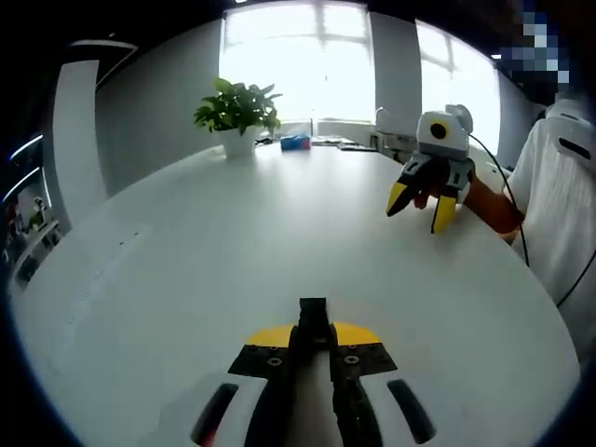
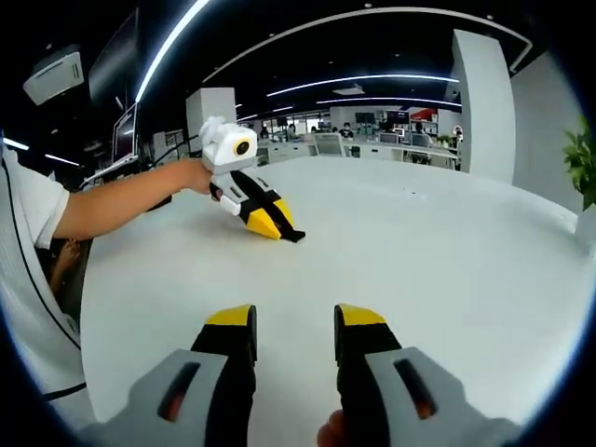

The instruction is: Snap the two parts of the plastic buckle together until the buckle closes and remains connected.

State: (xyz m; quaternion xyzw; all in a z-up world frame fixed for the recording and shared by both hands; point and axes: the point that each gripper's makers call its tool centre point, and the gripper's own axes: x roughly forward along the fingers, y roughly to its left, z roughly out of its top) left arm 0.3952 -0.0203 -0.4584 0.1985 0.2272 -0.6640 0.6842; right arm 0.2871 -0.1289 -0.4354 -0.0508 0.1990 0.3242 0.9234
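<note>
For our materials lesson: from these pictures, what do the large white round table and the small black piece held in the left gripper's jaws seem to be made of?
The large white round table: apparently a smooth laminate or painted board with a satin finish, since window light spreads in a soft sheen. The small black piece in the left gripper: probably moulded plastic, dark and matt with squared edges; it is too small to be sure.

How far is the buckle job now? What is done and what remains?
Done: the left gripper is shut on a small black plastic piece, apparently of the buckle, at the white table. In hand: only that piece; the right gripper is open and holds nothing. Left: a closed buckle cannot be confirmed; the piece is too small to tell one part from two.
</note>
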